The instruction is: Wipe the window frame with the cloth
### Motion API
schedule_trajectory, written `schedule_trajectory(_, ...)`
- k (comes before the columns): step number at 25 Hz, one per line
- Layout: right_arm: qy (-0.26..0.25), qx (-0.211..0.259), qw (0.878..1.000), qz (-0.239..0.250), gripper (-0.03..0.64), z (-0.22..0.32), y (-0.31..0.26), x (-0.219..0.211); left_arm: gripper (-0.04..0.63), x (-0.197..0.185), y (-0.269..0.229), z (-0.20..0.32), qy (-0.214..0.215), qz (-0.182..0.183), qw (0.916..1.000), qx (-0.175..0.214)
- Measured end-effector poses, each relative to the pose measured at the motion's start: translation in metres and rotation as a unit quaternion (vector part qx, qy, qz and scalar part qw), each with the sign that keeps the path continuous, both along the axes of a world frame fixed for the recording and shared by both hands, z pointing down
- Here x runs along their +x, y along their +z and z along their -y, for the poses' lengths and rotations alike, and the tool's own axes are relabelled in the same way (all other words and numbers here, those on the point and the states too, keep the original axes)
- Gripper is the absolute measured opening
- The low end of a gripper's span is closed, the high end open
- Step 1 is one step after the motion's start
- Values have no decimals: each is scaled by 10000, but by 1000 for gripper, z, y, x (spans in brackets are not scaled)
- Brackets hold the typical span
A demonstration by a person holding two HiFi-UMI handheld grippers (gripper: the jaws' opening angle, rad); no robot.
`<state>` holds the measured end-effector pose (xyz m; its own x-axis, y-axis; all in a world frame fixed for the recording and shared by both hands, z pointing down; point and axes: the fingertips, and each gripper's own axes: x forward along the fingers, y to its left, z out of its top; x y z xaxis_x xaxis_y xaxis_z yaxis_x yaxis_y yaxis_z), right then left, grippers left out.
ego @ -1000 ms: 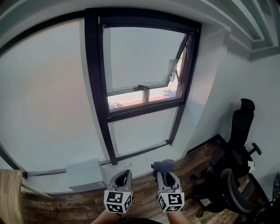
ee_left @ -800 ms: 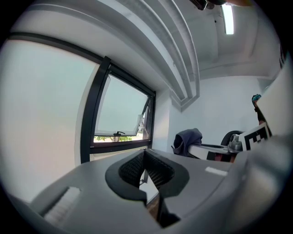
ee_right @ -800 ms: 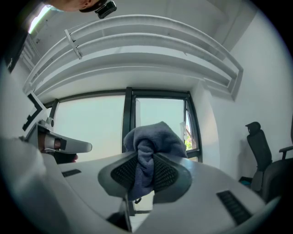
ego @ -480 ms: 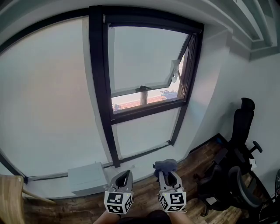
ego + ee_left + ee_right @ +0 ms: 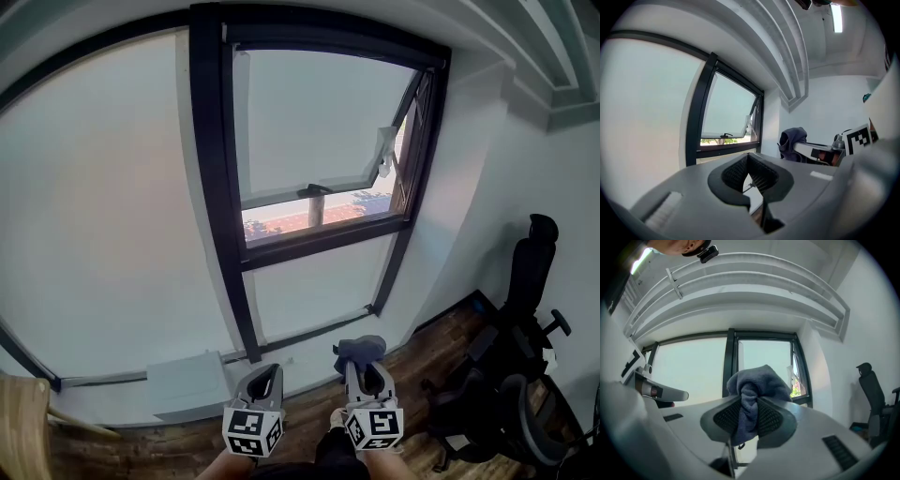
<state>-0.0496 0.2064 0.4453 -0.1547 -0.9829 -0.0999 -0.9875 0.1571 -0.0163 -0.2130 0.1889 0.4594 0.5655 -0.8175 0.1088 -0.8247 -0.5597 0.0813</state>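
Our left gripper (image 5: 264, 375) sits low, jaws pressed together, nothing between. Dark window frame (image 5: 212, 187) ahead of us, upper sash tilted open. Our right gripper (image 5: 365, 371) just beside left one, clamped on grey cloth (image 5: 359, 349), cloth apart from frame. Black office chair (image 5: 530, 300) far right.

Grey claws (image 5: 267, 375) (image 5: 366, 375), black-white marker cubes (image 5: 253, 432)

The cloth's (image 5: 754, 380) lower part is hidden between the jaws of the right gripper (image 5: 743, 420). At the near left, a wooden piece (image 5: 21, 422) runs off the edge. At the right, the office chairs (image 5: 525, 394) are cut off too. The scene beyond the window gap (image 5: 309, 217) is too small to tell.
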Motion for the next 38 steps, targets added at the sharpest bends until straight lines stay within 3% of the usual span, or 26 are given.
schedule_trajectory(9, -52, -132, 9997, -211, 83, 88, 12, 42, 8, 41, 8, 80, -113, 21, 9999, -16)
schedule_trajectory(22, -461, -247, 9986, -32, 83, 220, 21, 88, 8, 97, 19, 204, -344, 101, 9990, -275)
schedule_trajectory(38, -534, -588, 9966, -223, 83, 351, 20, 193, 8, 215, 10, 333, -297, 132, 9981, -520)
